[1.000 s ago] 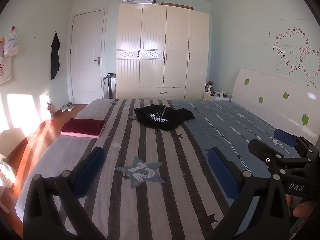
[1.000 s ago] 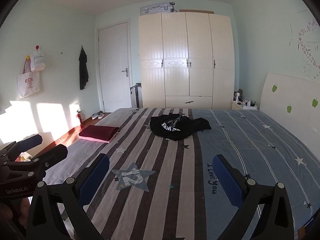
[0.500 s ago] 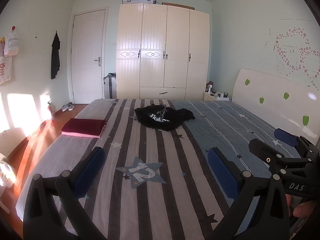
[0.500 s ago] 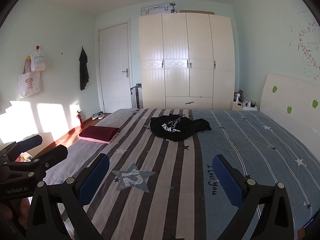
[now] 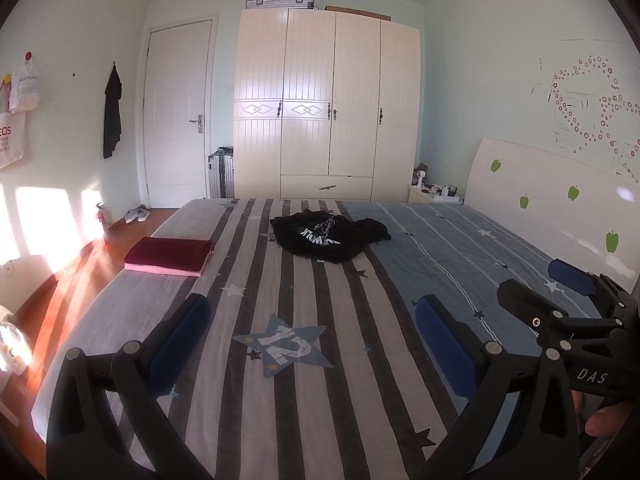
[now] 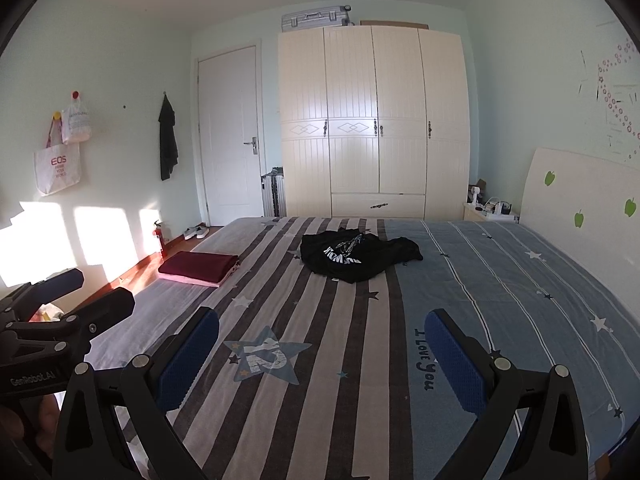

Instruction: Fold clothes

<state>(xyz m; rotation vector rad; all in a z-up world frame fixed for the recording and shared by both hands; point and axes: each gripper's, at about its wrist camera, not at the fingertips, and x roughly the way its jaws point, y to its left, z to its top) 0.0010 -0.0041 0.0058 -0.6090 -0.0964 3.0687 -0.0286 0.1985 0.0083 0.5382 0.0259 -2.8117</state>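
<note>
A folded maroon cloth [image 5: 168,254] lies at the bed's [image 5: 280,400] left edge. Right of it, mid-bed and well beyond both grippers, sits the black shirt [image 5: 330,236] — crumpled, unfolded, white lettering showing upside down. The left gripper [image 5: 312,332] and right gripper [image 6: 322,346] both hover over the striped cover — jaws wide, holding nothing.

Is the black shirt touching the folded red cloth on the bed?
Apart. The left wrist view shows striped bed cover between the black shirt and the folded red cloth.
</note>
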